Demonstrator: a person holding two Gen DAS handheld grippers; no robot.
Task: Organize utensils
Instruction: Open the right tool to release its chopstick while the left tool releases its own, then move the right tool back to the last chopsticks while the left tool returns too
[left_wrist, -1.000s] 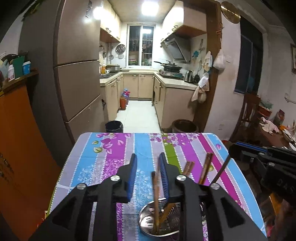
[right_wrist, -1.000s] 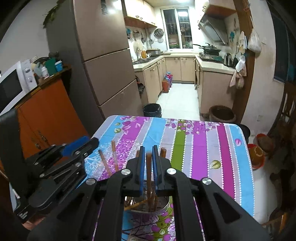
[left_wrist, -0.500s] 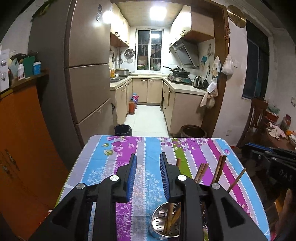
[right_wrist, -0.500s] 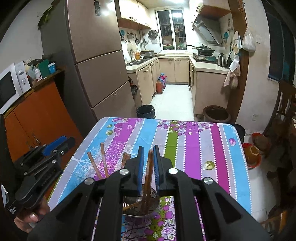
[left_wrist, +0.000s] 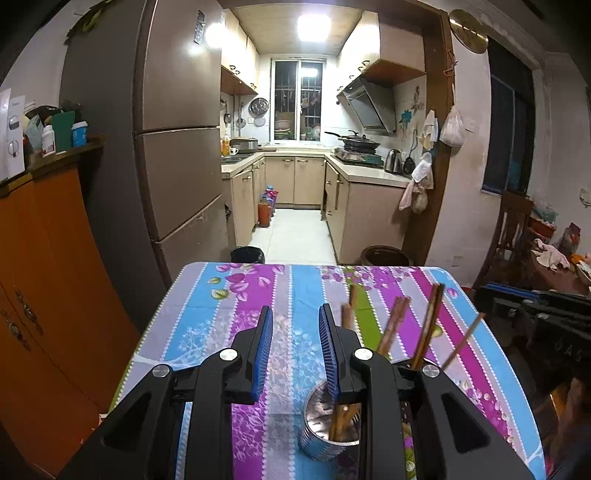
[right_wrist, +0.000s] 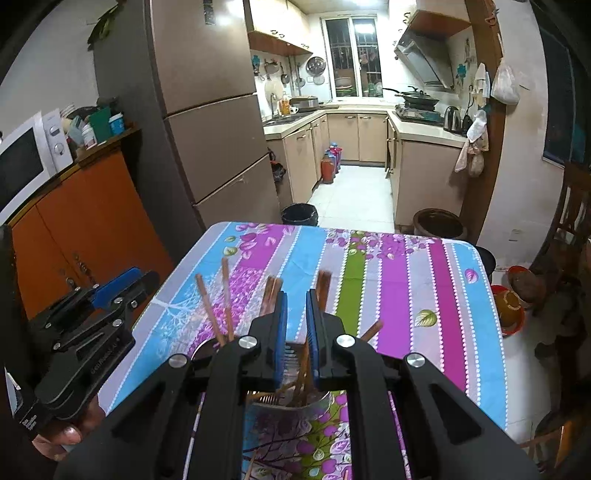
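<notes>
A round metal utensil holder (left_wrist: 325, 424) stands on the striped flowered tablecloth (left_wrist: 258, 295), with several wooden chopsticks (left_wrist: 395, 325) sticking up out of it. My left gripper (left_wrist: 295, 350) is open and holds nothing; the holder sits low under its right finger. In the right wrist view the left gripper (right_wrist: 142, 278) hangs off to the left of the holder (right_wrist: 321, 400). Directly above the holder, my right gripper (right_wrist: 297, 325) is shut on a chopstick (right_wrist: 303, 369) that leans right, with its lower end in the holder. The right gripper (left_wrist: 487, 299) also shows at the left wrist view's right edge.
A tall fridge (left_wrist: 177, 147) and an orange cabinet (left_wrist: 44, 277) stand left of the table. A black bin (right_wrist: 299, 214) and a brown pot (right_wrist: 439, 223) sit beyond the far edge. A wooden chair (left_wrist: 513, 229) is on the right. A hand (right_wrist: 66, 432) holds the left gripper.
In the left wrist view the holder has slid from the bottom centre to under the right finger as the left gripper shifted sideways. The chopstick in the right gripper now leans instead of standing upright.
</notes>
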